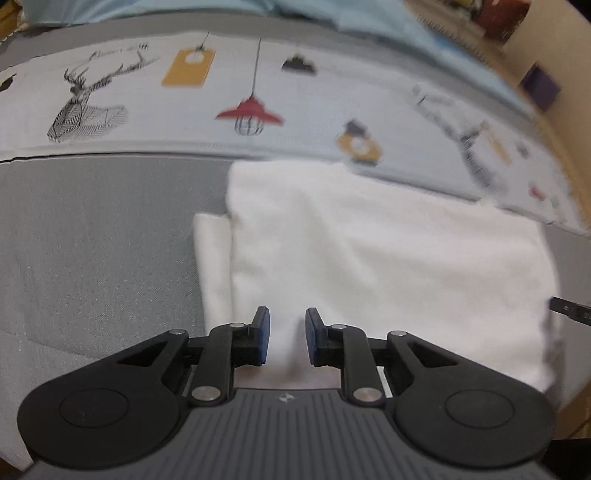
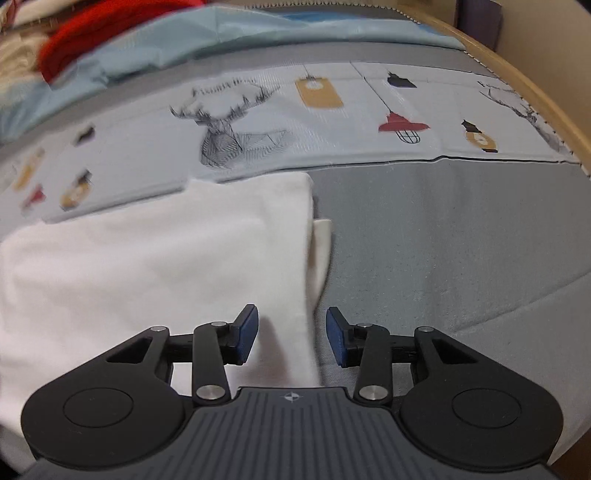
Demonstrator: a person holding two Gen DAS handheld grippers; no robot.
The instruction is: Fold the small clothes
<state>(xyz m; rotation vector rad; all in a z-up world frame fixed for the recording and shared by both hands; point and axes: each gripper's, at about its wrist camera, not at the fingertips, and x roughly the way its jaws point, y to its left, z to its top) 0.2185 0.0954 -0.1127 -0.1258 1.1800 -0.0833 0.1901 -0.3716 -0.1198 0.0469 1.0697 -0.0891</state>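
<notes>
**Both grippers loose over a folded white cloth**

Left wrist view: the left gripper (image 1: 287,336) hangs with its jaws apart, gripping nothing. The cloth (image 1: 369,258) lies under and ahead of it on the grey sheet (image 1: 92,258), with a second layer showing at the cloth's left side. Beyond the cloth runs a printed band (image 1: 221,103) with a deer, lamps and tags. The tip of the right gripper (image 1: 570,312) pokes in at the far right.

Right wrist view: the right gripper (image 2: 291,336) is released, jaws wider, straddling the cloth's (image 2: 147,258) right edge without pinching it. Grey sheet (image 2: 443,240) lies to its right, the band (image 2: 332,122) ahead, then a blue cover (image 2: 258,29) and a red fabric (image 2: 92,33).
</notes>
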